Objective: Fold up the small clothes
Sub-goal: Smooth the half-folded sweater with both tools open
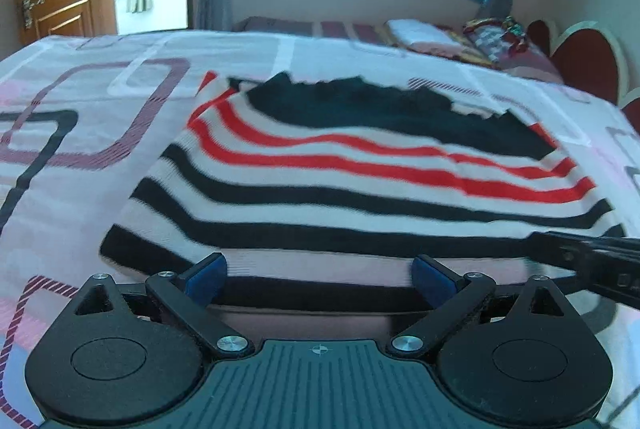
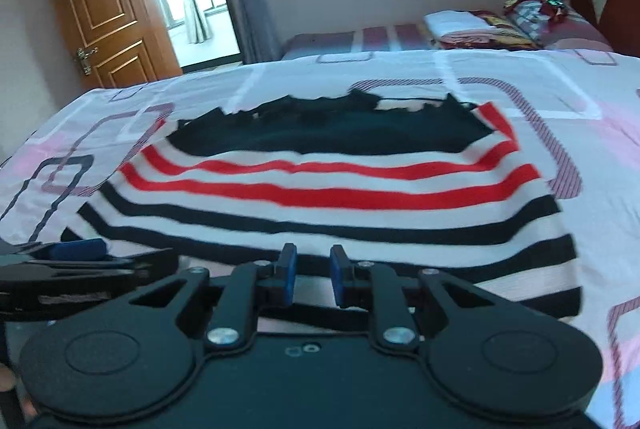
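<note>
1. I find no readable writing or brand on anything in either view.
2. The striped sweater (image 1: pixel 360 189) lies flat on the patterned bedsheet (image 1: pixel 80 133); its black part is at the far end, then red stripes, with black stripes nearest me.
3. My left gripper (image 1: pixel 320 275) is spread wide at the sweater's near hem, blue pads (image 1: pixel 208 275) over the last black stripe; contact unclear.
4. My right gripper (image 2: pixel 311 275) has a narrow gap, nothing between the pads, at the same hem, right of the left one.
5. Wooden door (image 2: pixel 108 9) stands beyond the sweater.
</note>
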A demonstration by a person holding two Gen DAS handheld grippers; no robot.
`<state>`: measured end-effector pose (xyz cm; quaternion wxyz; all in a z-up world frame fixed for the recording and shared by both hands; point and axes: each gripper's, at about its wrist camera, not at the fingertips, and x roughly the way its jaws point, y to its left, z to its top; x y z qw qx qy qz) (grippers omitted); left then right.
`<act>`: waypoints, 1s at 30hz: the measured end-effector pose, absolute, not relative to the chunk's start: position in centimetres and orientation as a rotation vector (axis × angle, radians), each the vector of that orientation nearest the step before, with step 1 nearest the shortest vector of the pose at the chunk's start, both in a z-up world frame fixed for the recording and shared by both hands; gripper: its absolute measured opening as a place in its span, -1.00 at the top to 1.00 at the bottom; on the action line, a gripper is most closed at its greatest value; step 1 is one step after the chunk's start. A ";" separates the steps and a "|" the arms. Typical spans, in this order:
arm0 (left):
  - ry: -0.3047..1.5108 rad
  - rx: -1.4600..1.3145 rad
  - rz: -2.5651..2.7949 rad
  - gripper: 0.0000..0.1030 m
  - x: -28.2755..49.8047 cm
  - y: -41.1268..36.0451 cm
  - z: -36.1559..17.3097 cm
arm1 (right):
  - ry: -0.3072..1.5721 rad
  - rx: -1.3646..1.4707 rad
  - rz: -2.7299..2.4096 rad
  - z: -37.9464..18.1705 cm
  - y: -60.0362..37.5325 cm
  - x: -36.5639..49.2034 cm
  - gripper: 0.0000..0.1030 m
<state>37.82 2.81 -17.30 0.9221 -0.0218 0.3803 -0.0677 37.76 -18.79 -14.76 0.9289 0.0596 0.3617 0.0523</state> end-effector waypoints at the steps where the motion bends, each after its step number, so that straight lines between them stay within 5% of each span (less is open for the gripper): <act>1: 0.789 -0.043 -0.132 -0.91 38.0 3.0 -17.6 | 0.744 0.121 0.110 -14.9 -18.6 37.9 0.63; 13: 0.798 -0.031 -0.119 -0.92 38.5 3.1 -18.3 | 0.800 0.135 0.013 -17.5 -22.7 37.4 0.72; 20: 0.802 -0.076 -0.105 -0.92 38.2 3.5 -17.1 | 0.797 0.152 0.030 -16.2 -22.2 37.1 0.42; 30: 0.708 -0.124 -0.109 -0.92 40.0 4.3 -14.1 | 0.734 0.124 0.057 -13.9 -21.1 38.5 0.41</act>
